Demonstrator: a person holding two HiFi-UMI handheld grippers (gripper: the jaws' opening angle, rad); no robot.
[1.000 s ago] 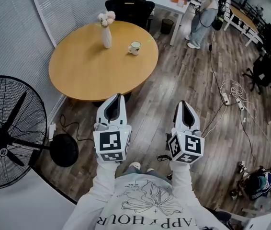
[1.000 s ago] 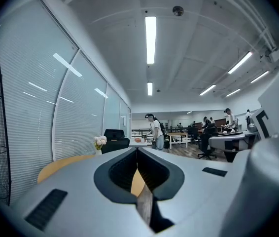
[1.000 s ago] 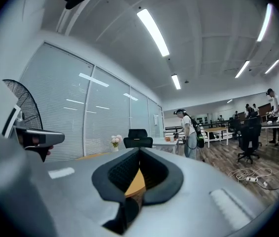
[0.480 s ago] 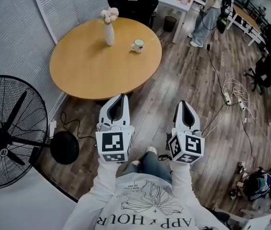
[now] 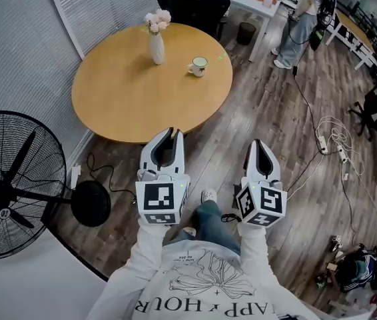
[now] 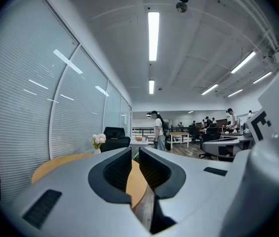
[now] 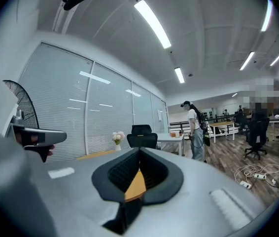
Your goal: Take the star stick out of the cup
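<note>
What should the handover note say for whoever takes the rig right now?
Left tongs: opening, narrow gap, nothing between them.
Right tongs: shut, empty.
Cup: upright on the far side of the round table, right of the vase. Star stick too small to make out from here.
Done: nothing; both tongs are over the floor, short of the table.
Left: step up, reach the cup, lift the stick out.
</note>
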